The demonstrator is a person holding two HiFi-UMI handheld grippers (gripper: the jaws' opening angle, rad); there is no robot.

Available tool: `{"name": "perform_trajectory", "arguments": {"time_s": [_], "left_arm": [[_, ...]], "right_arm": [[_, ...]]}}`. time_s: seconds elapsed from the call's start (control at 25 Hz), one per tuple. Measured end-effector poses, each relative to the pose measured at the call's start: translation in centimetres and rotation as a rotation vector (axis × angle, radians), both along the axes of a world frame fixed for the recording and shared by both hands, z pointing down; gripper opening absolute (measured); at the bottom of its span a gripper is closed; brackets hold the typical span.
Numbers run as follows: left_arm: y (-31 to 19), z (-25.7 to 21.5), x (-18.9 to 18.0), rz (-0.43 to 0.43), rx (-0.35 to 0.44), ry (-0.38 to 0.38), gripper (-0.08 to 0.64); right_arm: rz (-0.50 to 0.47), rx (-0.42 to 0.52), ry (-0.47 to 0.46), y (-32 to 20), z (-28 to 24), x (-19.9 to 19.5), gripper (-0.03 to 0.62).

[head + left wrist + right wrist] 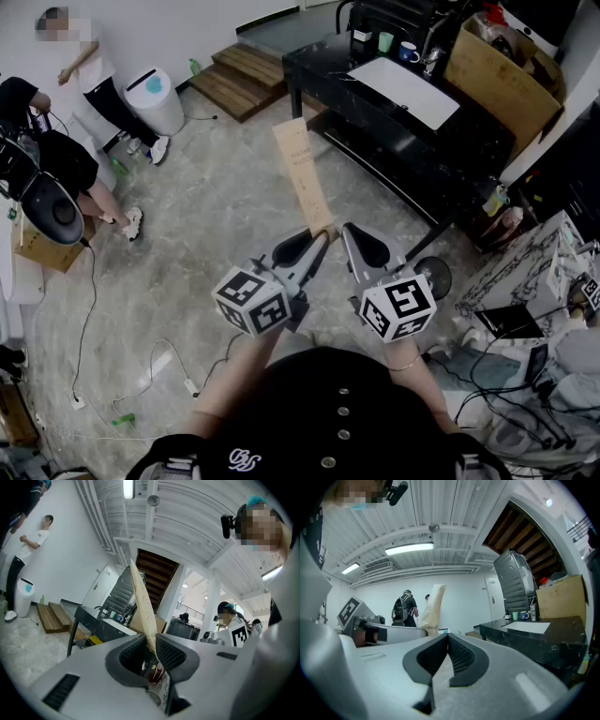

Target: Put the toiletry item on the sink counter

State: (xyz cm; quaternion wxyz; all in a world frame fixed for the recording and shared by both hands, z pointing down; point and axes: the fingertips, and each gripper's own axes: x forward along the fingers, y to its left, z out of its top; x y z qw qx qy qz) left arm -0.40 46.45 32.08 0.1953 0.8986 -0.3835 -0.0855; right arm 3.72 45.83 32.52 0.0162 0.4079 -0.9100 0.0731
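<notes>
The packet [304, 176], long, flat and tan with print along it, is held upright in the air by its lower end. It is pinched between the pads of the left tongs [317, 242]. In the left gripper view the pads are seen pressed on either face of the packet [142, 603], with the printed end lying behind them. The right tongs [356, 238] are held just beside the left. They are pressed together with nothing between them, as the right gripper view confirms [446, 641]. Both tongs are kept level over the bare stone floor [187, 234]. The black counter [370, 117] is ahead and to the right, well apart from the packet. A white sink [405, 89] is set into its top, and two cups [385, 41] are seen at its far end, with a cardboard box [497, 80] beyond. Judged progress: the pick-up is done and the packet is lifted, but nothing has been placed. The remaining work is judged to be carrying the packet to the counter, setting it down beside the sink and releasing it.
</notes>
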Motion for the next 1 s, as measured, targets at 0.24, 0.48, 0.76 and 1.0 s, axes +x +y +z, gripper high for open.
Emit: {"name": "perform_trajectory", "arguments": {"time_s": [0.24,0.48,0.76,1.0], "left_arm": [[0.1,0.3,-0.4,-0.011,0.012,-0.027,0.066],[0.0,0.6,-0.7,-0.019,0.010,-0.029,0.066],[0.2,0.5,-0.8,-0.018,0.007,-0.008,0.066],[-0.4,0.7,-2.0,-0.004,0.000,0.004,0.066]], "right_arm": [[0.012,0.005,0.004,0.0,0.2,0.1,0.003],[0.029,0.009,-0.013,0.3,0.2,-0.4,0.003],[0.055,0.028,-0.019,-0.2,-0.5,-0.8,0.003],[0.067,0.024,0.013,-0.5,0.2,-2.2,0.003]]}}
